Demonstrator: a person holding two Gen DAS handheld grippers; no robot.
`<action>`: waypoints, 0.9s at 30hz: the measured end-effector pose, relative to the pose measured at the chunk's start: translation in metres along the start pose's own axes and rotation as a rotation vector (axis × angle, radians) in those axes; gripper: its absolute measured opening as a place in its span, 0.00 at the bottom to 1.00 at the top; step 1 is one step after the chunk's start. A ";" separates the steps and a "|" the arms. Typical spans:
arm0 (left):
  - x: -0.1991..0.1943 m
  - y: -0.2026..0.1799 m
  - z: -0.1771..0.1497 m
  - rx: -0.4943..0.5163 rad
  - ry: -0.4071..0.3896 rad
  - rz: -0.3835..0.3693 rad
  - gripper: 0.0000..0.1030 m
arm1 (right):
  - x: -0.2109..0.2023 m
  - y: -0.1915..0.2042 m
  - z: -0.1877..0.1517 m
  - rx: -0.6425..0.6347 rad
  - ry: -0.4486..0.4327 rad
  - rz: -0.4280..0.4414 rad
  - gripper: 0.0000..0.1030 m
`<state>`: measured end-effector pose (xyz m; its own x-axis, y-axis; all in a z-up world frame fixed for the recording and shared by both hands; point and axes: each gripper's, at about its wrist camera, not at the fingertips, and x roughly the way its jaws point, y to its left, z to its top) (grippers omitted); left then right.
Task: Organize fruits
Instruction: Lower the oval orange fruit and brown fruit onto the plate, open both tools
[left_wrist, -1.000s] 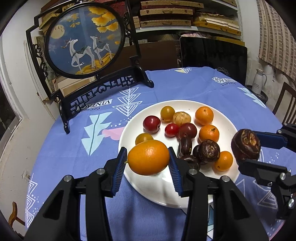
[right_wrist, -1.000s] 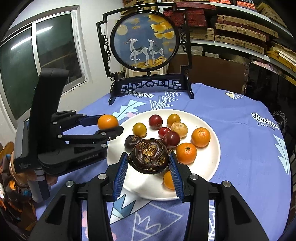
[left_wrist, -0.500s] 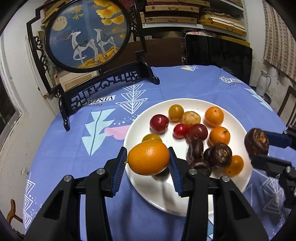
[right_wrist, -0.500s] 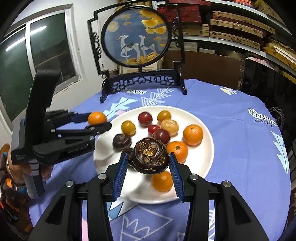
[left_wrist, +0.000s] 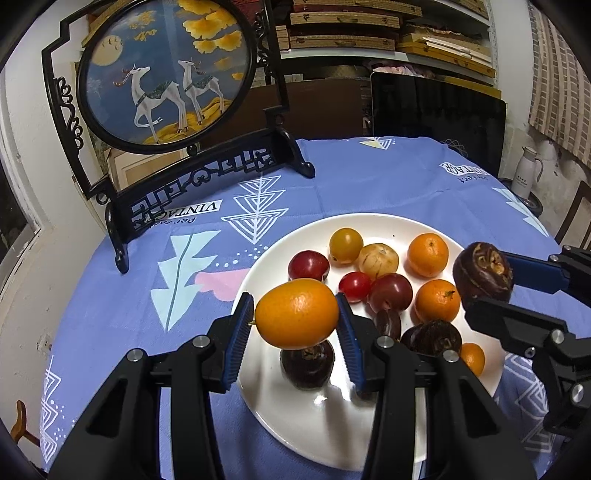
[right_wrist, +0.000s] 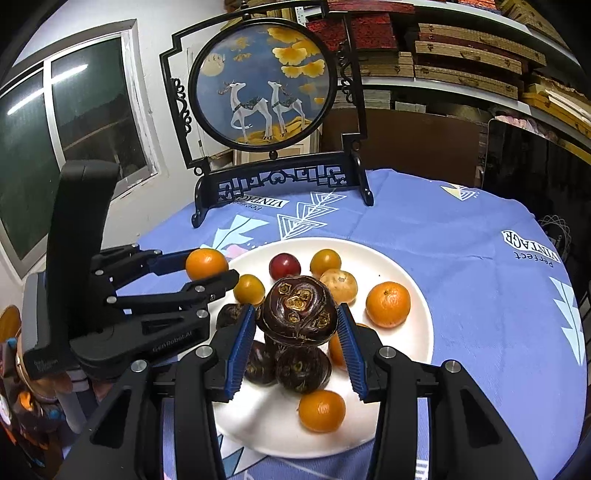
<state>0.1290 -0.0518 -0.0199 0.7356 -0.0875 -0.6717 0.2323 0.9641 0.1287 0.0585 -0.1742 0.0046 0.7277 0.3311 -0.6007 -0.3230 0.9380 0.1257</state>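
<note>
So the tabletop (left_wrist: 351, 184) is a round one under a blue cloth, filling most of both views. At the upper left of the left wrist view sits a big black framed screen (left_wrist: 166, 74) with two white deer on it, parked on the far side of the cloth. Next down in size, the white plate (left_wrist: 314, 417) sits center-right in that view, loaded with fruit: a couple of mandarins (left_wrist: 428, 254), some red and yellow cherry tomatoes (left_wrist: 354, 286), and a few dark water chestnuts (left_wrist: 306, 363).

The left gripper (left_wrist: 295, 319) is at the lower middle of its own view, jaws clamped on an orange kumquat (left_wrist: 297, 314), held up over the near left rim of the plate. The right gripper (right_wrist: 297, 325) has its jaws squeezed on a dark water chestnut (right_wrist: 297, 310), hanging above the pile of chestnuts in the plate's middle. In the left view, that same chestnut shows at the right edge.
</note>
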 end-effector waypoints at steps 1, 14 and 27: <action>0.002 0.000 0.001 -0.002 0.001 0.001 0.42 | 0.002 -0.001 0.001 0.005 -0.001 0.000 0.44; 0.021 -0.004 0.010 -0.019 -0.002 0.040 0.42 | 0.027 -0.015 0.015 0.091 -0.002 -0.021 0.44; 0.011 -0.008 0.006 0.013 -0.060 0.097 0.75 | 0.020 -0.021 0.018 0.140 -0.035 -0.047 0.69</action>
<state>0.1392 -0.0620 -0.0236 0.7916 -0.0090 -0.6110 0.1659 0.9655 0.2008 0.0912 -0.1858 0.0042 0.7612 0.2875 -0.5813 -0.2026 0.9569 0.2080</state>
